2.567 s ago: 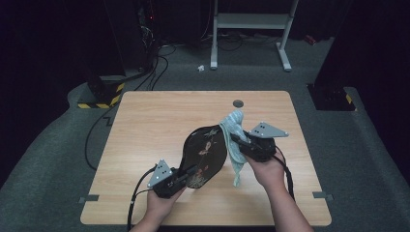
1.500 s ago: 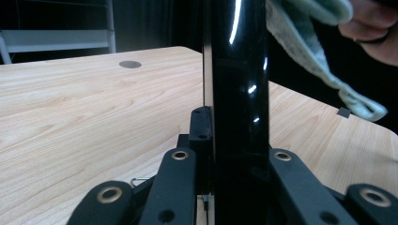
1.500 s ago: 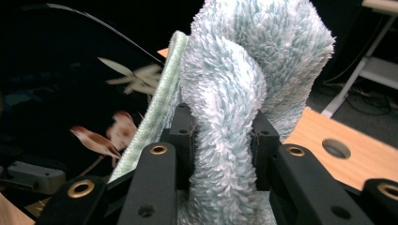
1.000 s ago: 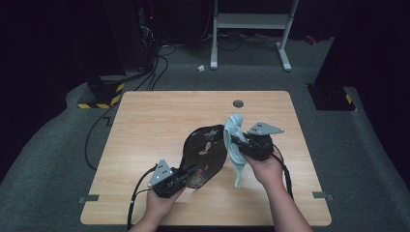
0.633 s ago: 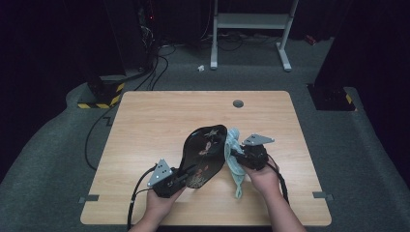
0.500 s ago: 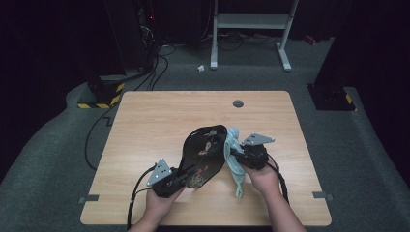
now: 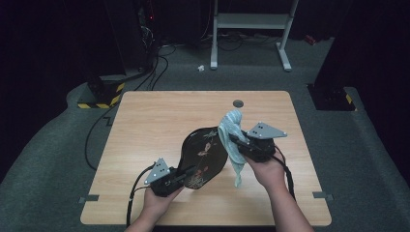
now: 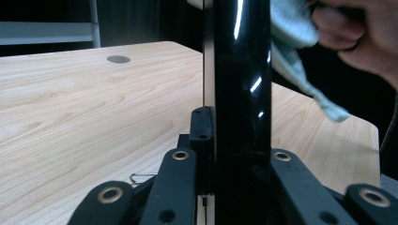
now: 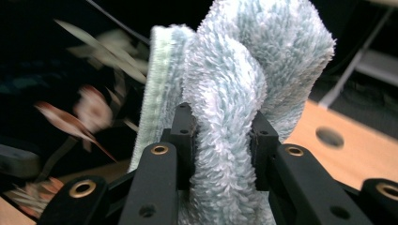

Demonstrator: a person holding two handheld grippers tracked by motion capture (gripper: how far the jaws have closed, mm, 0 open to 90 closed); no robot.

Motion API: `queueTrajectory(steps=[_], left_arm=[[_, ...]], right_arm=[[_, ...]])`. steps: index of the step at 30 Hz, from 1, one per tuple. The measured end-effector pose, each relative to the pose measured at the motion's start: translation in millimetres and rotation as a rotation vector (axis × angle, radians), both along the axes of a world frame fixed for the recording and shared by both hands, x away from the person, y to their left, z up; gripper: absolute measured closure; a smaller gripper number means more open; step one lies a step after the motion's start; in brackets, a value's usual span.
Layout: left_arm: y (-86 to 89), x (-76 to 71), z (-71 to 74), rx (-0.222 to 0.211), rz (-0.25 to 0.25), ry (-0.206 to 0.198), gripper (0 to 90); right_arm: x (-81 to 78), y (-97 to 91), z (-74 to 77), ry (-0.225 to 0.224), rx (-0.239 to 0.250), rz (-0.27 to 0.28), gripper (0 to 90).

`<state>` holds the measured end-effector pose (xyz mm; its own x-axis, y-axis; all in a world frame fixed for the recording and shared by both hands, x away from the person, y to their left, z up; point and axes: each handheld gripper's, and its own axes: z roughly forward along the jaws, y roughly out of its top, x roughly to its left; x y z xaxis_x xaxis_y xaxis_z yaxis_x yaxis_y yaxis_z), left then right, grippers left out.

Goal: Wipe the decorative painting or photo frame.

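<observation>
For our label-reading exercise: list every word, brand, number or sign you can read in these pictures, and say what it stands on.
There is no readable text.
The black tray held in the left gripper bears painted flowers and butterflies, no lettering.
The blue cloth in the right gripper is plain.
The yellow-and-black hazard stripes on the floor base carry no words.

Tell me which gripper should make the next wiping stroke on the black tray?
Right: the right gripper clamps the blue cloth beside the black tray, which the left gripper grips.
</observation>
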<state>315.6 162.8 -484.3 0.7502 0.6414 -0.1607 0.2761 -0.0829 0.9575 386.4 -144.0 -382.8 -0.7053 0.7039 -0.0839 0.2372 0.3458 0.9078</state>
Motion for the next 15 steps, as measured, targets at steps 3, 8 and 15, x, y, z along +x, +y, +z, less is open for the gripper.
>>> queueTrajectory(steps=[3, 8, 15], left_arm=[[-3.8, -0.6, 1.0, 0.015, 0.005, -0.010, 80.2], [-4.9, -0.8, 0.8, 0.016, 0.011, -0.012, 80.1], [-5.1, -0.9, 1.1, 0.018, 0.013, -0.011, 79.9]], right_arm=[[-8.0, 8.7, 14.8, -0.040, 0.003, 0.039, 70.0], [-15.7, 24.2, 29.1, -0.074, -0.021, 0.081, 69.6], [4.9, 6.3, 16.4, 0.012, 0.011, 0.025, 69.6]])
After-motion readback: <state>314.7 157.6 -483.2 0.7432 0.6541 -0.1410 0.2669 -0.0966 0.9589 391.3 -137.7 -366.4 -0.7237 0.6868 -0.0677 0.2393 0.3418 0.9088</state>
